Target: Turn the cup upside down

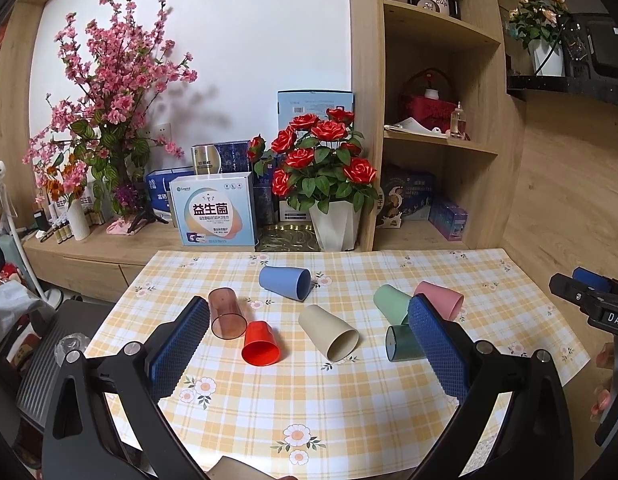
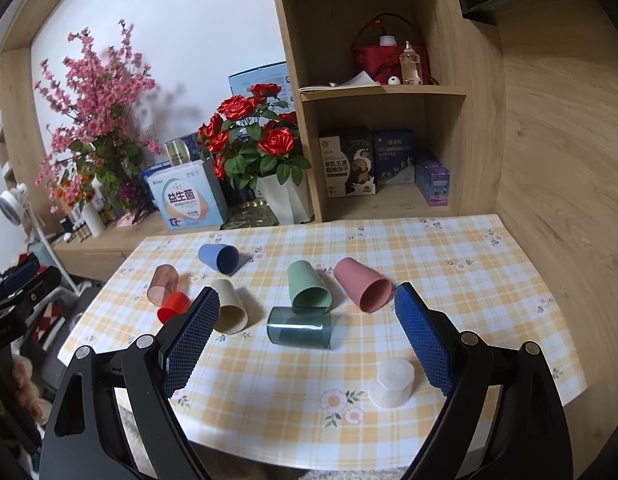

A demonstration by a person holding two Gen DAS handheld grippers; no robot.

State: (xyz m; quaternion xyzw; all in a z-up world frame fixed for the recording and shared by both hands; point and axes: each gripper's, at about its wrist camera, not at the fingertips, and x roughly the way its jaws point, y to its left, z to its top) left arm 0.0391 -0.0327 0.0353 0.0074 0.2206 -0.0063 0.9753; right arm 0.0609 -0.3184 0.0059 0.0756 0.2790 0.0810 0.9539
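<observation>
Several cups lie on their sides on the checked tablecloth point(image 1: 309, 400): blue point(image 1: 285, 282), clear brown point(image 1: 227, 313), red point(image 1: 261, 343), beige point(image 1: 329, 333), green point(image 1: 391, 304), pink point(image 1: 441, 299) and clear teal point(image 1: 403, 343). In the right wrist view a white translucent cup point(image 2: 391, 387) stands upside down near the front, with the teal cup point(image 2: 300, 326), green cup point(image 2: 309, 289) and pink cup point(image 2: 362, 284) lying beyond it. My left gripper point(image 1: 309, 344) is open and empty above the table's front. My right gripper point(image 2: 307, 336) is open and empty, the white cup by its right finger.
A white pot of red roses point(image 1: 335, 222), boxes point(image 1: 217, 210) and pink blossom branches point(image 1: 109, 100) stand on the wooden sideboard behind the table. A wooden shelf unit point(image 2: 385, 88) holds boxes and a bottle. A wood wall point(image 2: 557, 160) runs along the right.
</observation>
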